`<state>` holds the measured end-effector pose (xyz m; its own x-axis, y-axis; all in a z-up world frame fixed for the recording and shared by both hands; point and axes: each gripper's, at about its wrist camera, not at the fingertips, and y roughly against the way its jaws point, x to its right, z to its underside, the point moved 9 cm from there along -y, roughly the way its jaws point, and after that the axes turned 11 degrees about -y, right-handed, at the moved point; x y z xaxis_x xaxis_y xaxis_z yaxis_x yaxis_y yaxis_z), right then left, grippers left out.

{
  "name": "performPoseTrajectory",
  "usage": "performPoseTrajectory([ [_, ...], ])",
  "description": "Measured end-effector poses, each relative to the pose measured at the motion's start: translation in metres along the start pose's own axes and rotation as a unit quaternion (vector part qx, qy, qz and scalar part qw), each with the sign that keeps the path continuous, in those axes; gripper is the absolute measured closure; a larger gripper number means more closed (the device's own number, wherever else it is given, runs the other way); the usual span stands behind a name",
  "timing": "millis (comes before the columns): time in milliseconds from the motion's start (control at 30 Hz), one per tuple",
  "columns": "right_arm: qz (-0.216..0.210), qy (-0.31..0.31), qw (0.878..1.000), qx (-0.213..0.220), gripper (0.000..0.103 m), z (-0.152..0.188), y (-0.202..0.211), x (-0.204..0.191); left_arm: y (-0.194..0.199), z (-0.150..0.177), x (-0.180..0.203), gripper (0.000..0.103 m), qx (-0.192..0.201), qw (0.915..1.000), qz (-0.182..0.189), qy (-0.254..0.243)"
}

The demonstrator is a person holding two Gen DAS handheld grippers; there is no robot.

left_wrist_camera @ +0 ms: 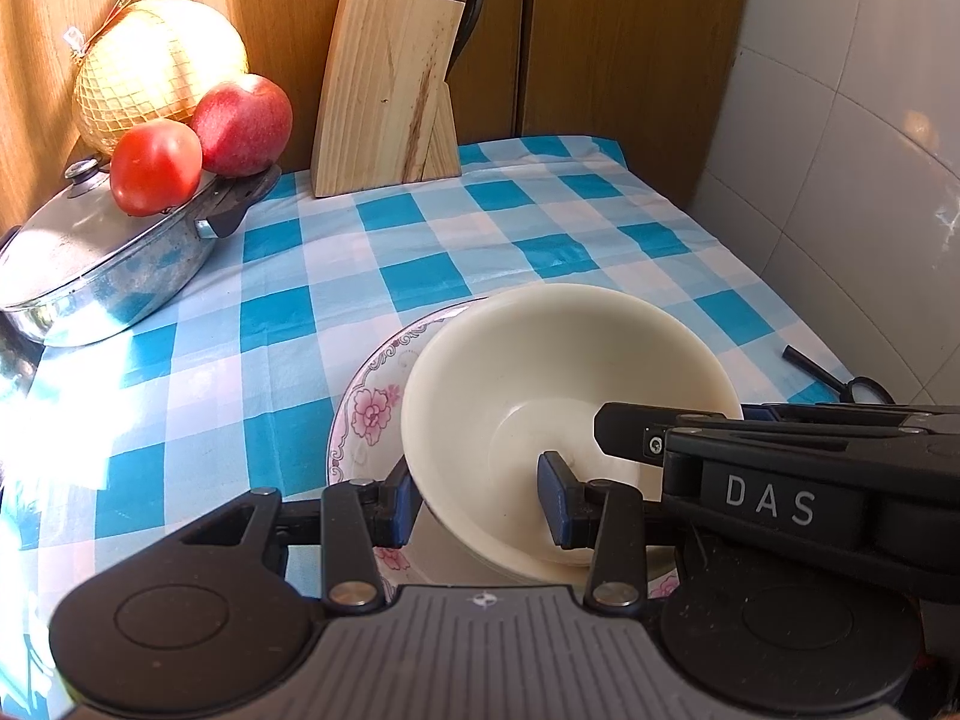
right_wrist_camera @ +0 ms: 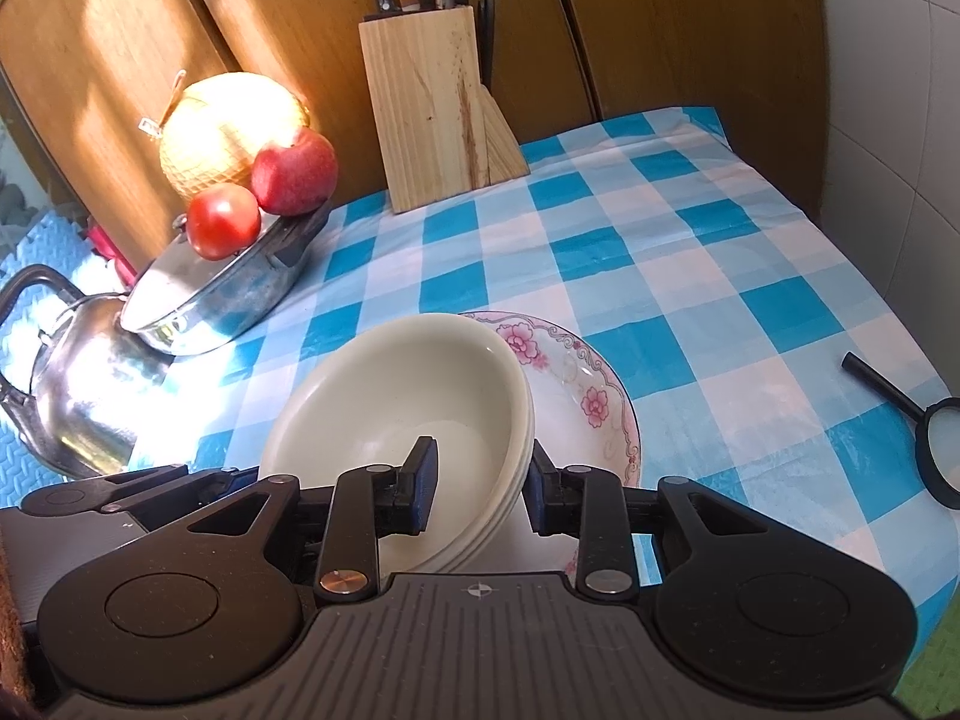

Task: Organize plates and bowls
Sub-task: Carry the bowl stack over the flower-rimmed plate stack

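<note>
A stack of cream bowls [left_wrist_camera: 540, 360] [right_wrist_camera: 408, 384] sits tilted on a white plate with pink flowers [left_wrist_camera: 372, 408] [right_wrist_camera: 600, 402], on the blue checked tablecloth. My left gripper [left_wrist_camera: 480, 501] straddles the stack's near left rim, one pad outside and one inside, shut on it. My right gripper [right_wrist_camera: 480, 483] clamps the stack's right rim the same way; three rims show between its pads. One of the right gripper's fingers [left_wrist_camera: 624, 435] reaches into the top bowl from the right. The plate's near part is hidden under the bowls and grippers.
A lidded steel pot [left_wrist_camera: 102, 264] at the left carries a tomato [left_wrist_camera: 156, 165], an apple [left_wrist_camera: 243, 123] and a netted melon [left_wrist_camera: 156, 66]. A steel kettle [right_wrist_camera: 72, 384] stands beside it. A knife block [left_wrist_camera: 390, 96] is at the back, a magnifying glass [right_wrist_camera: 936, 438] at the right edge.
</note>
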<state>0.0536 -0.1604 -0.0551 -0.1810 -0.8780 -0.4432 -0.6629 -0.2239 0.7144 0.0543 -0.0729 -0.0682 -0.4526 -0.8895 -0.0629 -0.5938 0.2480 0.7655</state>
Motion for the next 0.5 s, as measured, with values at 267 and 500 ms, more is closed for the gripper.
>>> performPoseTrajectory([
  [267, -0.002, -0.001, 1.000, -0.003, 0.064, 0.0011, -0.0017, -0.0002, -0.0015, 0.0004, -0.0015, 0.069, -0.003, 1.0000, 0.003, 0.003],
  [500, -0.002, 0.000, 1.000, -0.002, 0.064, 0.0007, -0.0026, -0.0008, -0.0020, 0.0001, -0.0026, 0.070, -0.004, 1.0000, 0.002, 0.002],
])
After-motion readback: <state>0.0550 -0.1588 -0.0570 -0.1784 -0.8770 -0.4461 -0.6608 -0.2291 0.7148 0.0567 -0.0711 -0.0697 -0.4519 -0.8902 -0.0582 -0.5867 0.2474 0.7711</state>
